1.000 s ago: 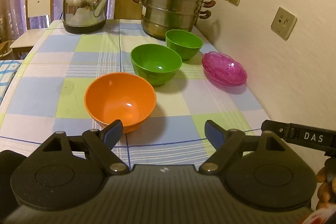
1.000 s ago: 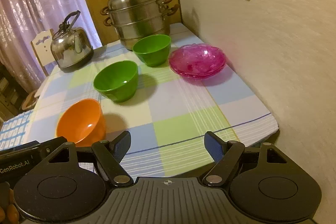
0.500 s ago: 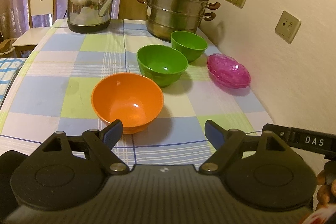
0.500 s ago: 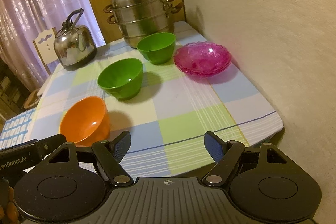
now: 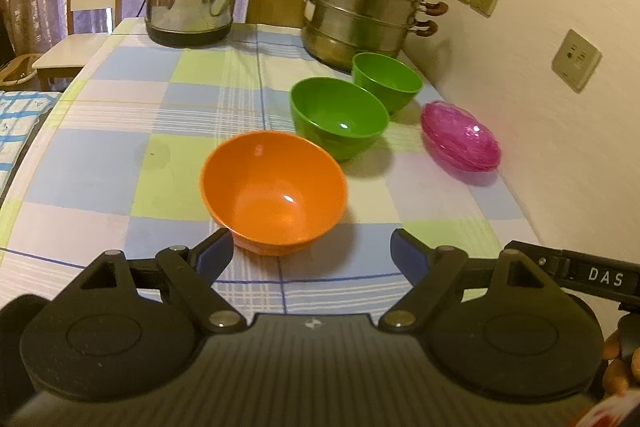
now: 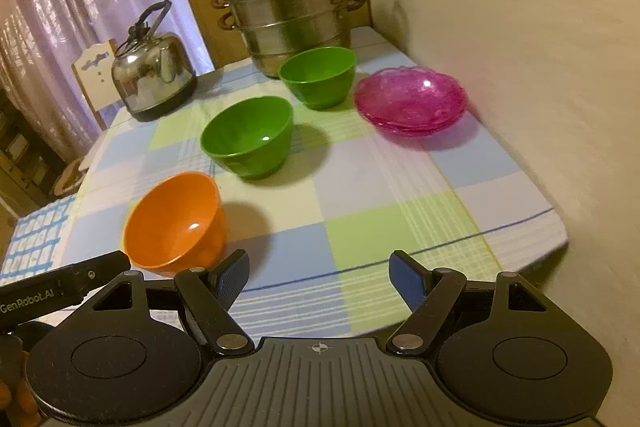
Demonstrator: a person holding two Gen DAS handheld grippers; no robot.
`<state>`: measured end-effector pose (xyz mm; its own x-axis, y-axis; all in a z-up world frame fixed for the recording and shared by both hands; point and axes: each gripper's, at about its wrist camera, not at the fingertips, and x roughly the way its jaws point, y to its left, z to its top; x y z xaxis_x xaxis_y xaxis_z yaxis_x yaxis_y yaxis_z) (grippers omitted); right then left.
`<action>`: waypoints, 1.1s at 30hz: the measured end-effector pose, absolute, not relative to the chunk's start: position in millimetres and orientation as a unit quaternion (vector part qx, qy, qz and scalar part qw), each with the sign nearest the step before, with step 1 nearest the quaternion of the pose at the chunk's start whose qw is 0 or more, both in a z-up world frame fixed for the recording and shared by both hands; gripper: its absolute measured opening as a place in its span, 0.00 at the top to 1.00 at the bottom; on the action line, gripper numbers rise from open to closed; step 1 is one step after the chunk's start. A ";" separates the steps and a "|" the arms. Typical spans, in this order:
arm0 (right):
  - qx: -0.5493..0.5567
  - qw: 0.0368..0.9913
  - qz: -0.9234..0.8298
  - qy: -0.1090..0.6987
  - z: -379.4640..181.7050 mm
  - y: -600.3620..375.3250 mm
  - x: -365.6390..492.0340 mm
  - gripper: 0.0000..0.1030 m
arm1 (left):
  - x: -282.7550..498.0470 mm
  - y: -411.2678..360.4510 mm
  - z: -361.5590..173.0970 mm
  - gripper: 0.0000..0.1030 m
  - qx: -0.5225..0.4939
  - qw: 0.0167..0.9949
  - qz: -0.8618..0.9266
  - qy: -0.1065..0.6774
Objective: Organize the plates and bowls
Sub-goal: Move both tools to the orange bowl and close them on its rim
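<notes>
From the left wrist, the left gripper (image 5: 311,247) is seen spread wide and empty; the orange bowl (image 5: 274,195) is found just ahead, between the jaws and nearer the left one, with two green bowls (image 5: 340,121) and pink plates (image 5: 460,137) lined up beyond to the right

From the right wrist, the right gripper (image 6: 318,277) is likewise held apart, empty; the orange bowl (image 6: 176,223) is placed off its left jaw, so the left hand is judged nearer

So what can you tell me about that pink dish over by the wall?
The pink dish looks like see-through, glossy plastic with a patterned surface and wavy rim. Layered edges suggest several shallow plates stacked together, upright and empty. The stack rests on the checked tablecloth close to the wall, right of the far green bowl, apparently not touching it.
</notes>
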<state>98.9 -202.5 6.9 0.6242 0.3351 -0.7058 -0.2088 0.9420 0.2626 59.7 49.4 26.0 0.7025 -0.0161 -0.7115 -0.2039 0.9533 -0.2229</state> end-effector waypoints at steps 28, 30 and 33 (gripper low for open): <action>0.059 0.858 0.230 0.455 -46.1 -95.3 193.4 0.27 | 134.8 149.3 -39.4 0.41 -0.184 0.876 0.096 0.436; 0.060 0.856 0.230 0.459 -50.0 -92.6 197.5 0.30 | 138.5 150.0 -44.3 0.45 -0.186 0.874 0.093 0.439; 0.061 0.853 0.230 0.465 -55.6 -87.6 203.5 0.37 | 142.2 151.4 -49.5 0.53 -0.189 0.873 0.090 0.440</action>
